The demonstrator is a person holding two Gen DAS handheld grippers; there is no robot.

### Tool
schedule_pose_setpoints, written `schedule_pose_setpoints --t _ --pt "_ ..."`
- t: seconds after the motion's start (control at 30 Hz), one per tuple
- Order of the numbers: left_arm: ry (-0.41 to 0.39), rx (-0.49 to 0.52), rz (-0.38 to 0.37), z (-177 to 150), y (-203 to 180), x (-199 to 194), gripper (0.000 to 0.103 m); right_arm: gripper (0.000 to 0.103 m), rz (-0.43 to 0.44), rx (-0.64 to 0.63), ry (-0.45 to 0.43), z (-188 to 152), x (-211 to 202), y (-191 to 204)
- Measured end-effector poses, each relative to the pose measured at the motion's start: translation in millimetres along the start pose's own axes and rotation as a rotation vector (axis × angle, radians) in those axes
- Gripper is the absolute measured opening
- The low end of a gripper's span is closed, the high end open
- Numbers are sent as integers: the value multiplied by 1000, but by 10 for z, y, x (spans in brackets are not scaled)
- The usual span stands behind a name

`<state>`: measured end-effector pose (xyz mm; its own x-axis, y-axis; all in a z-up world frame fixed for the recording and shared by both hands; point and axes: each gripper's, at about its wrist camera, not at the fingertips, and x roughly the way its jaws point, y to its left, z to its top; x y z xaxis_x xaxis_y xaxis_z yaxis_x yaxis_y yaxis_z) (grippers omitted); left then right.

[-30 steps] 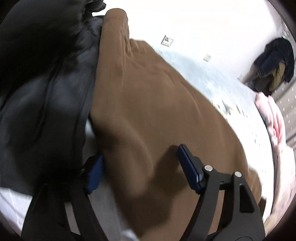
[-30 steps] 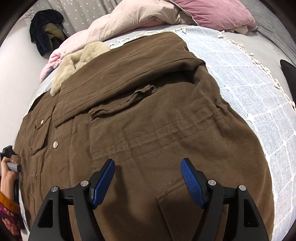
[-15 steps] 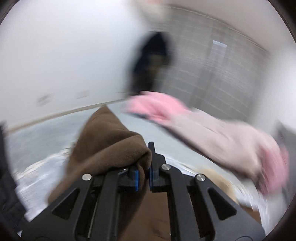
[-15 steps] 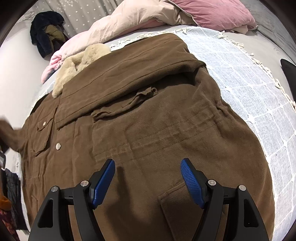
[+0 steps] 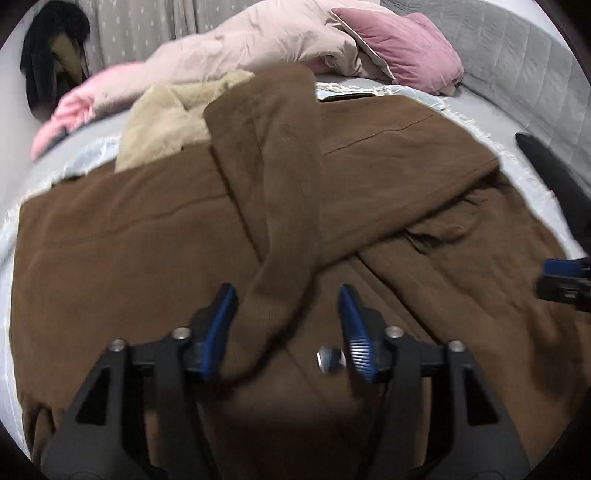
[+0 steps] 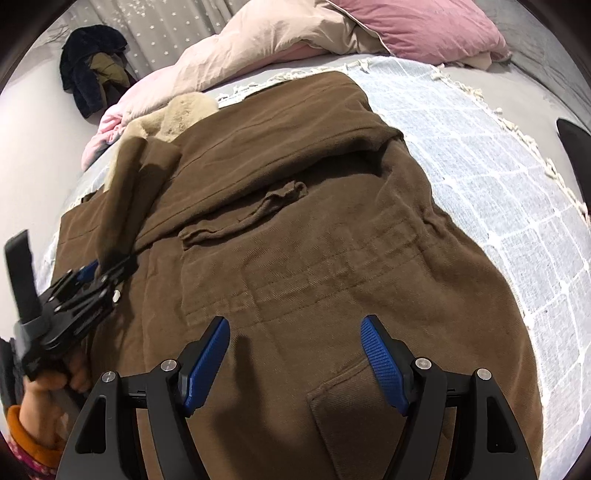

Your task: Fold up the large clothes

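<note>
1. The large brown cotton coat (image 6: 332, 258) lies flat on the bed, its sleeve (image 5: 280, 206) laid across the body.
2. The left gripper (image 5: 284, 325) has just been opening — cuff lies loose between its spread jaws, long axis running away.
3. The right gripper (image 6: 295, 365) hovers wide, empty — nearer the hem.

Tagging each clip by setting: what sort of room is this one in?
Most likely a bedroom: the brown coat lies on a bed with a pink pillow, a rumpled duvet and a padded grey headboard.
</note>
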<state>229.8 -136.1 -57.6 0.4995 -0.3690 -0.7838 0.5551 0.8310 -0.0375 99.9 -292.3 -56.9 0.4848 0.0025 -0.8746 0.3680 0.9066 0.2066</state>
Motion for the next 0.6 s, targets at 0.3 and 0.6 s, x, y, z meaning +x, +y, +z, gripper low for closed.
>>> schedule_pose_setpoints --t 0.3,0.6 --pt "-117 -155 26 -297 1000 -749 64 75 89 -61 5 21 20 357" --pt "-147 -337 74 -582 1692 -716 63 74 288 -144 -49 934 335 1507"
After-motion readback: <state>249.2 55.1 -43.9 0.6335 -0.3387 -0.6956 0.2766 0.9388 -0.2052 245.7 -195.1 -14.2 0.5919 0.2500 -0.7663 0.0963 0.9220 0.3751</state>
